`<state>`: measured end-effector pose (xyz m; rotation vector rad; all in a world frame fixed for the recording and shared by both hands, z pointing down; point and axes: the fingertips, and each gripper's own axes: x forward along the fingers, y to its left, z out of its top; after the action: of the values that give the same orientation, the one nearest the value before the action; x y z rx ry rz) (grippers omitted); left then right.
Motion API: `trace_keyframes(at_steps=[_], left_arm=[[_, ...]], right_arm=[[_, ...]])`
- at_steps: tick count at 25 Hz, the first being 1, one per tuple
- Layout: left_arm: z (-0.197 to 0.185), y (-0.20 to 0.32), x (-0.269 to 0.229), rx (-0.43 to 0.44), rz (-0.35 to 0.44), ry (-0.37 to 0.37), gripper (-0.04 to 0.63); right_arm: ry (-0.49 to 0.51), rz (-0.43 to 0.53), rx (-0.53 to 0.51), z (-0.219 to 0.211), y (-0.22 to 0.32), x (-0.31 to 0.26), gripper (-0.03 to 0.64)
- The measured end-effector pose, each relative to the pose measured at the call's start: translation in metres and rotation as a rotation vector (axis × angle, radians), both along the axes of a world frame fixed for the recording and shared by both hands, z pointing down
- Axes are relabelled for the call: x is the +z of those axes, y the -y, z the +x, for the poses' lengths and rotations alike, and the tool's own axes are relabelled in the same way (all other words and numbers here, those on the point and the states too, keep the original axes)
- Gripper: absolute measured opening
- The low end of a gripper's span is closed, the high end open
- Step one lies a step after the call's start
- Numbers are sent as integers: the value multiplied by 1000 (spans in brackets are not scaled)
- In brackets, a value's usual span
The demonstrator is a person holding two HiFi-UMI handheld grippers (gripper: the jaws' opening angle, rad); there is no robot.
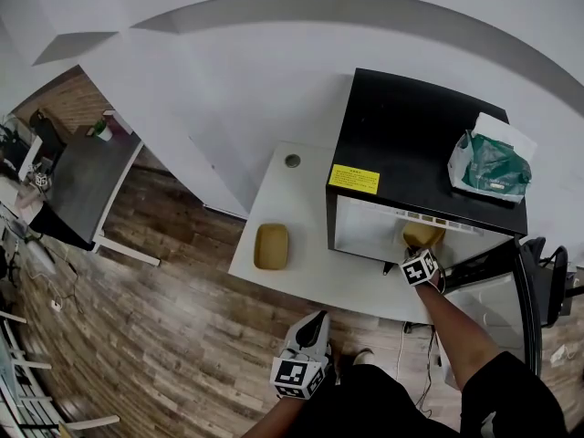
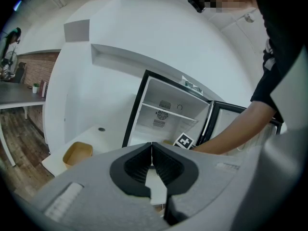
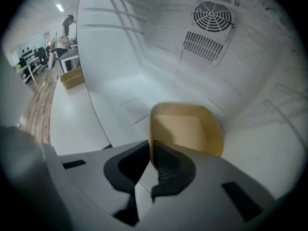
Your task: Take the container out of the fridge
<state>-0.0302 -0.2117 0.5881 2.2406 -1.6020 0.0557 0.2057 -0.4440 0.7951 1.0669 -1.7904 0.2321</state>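
A tan open container (image 1: 422,235) sits on the floor of the black mini fridge (image 1: 411,126), whose door (image 1: 488,290) stands open to the right. My right gripper (image 1: 421,252) reaches into the fridge. In the right gripper view the container (image 3: 185,129) lies just ahead, and the right gripper (image 3: 151,150) is shut on its near rim, one pad inside the wall and one outside. My left gripper (image 1: 315,325) hangs low in front of the table, away from the fridge. In its own view the left gripper (image 2: 152,153) is shut with nothing between its pads.
A second tan container (image 1: 271,246) rests on the white table (image 1: 301,276) left of the fridge. A green and white bag (image 1: 491,164) lies on the fridge top. The fridge's back wall carries a fan grille (image 3: 211,16). A wire shelf (image 2: 168,112) spans the fridge above.
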Motion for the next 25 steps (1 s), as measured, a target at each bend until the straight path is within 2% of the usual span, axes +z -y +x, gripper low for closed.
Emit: trace_keyframes(at_steps=[5,13,20,25], left_arm=[[-3,-2,0,-11,-1,8,15],[9,-6,-9,19,28,-9,15],[15,-13,-20,39,63,-27,15],[18,-11,-34,66,119,32,15]], right_arm=[[-6,37,-40,-8,-2,-13,15],[-42,120,-140,-26,-22,-49,15],[27,129,-133,-31,-62,-75,15],[136,170,-122,-43,-98,-110,15]])
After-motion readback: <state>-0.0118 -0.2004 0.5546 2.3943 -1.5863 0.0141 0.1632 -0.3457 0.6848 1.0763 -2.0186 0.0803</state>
